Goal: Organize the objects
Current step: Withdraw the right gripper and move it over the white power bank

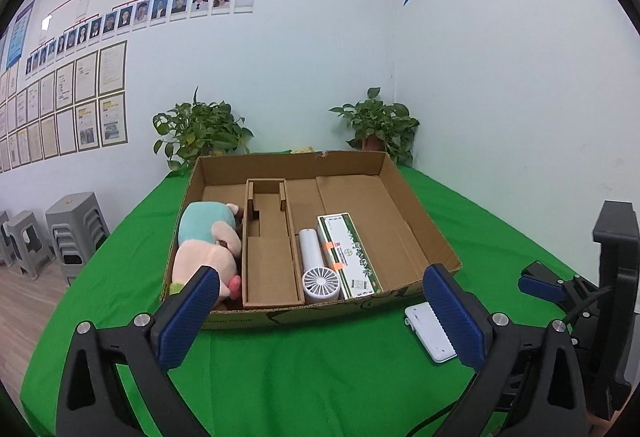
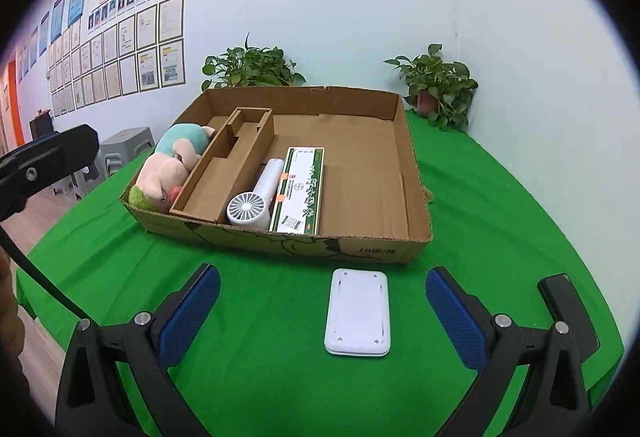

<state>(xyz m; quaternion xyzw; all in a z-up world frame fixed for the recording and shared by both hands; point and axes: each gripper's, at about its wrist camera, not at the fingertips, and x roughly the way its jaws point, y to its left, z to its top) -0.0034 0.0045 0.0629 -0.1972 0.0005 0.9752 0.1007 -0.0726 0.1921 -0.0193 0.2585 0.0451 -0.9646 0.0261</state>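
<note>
A shallow cardboard box (image 1: 420, 221) (image 2: 416, 173) lies on the green table. It holds a plush toy (image 1: 208, 241) (image 2: 172, 165) at the left, a cardboard divider (image 1: 268, 265) (image 2: 224, 165), a white hand fan (image 1: 318, 269) (image 2: 256, 197) and a green and white carton (image 1: 348, 253) (image 2: 302, 189). A white flat device (image 2: 357, 319) (image 1: 428, 333) lies on the cloth in front of the box. My right gripper (image 2: 322, 311) is open and empty, its jaws either side of the device, just behind it. My left gripper (image 1: 320, 313) is open and empty before the box's front wall.
Two potted plants (image 1: 200, 133) (image 1: 380, 125) stand behind the box against the wall. Grey stools (image 1: 76, 225) stand on the floor to the left. A black object (image 2: 568, 313) lies on the table at the right. The other gripper shows at the right edge of the left wrist view (image 1: 560, 289).
</note>
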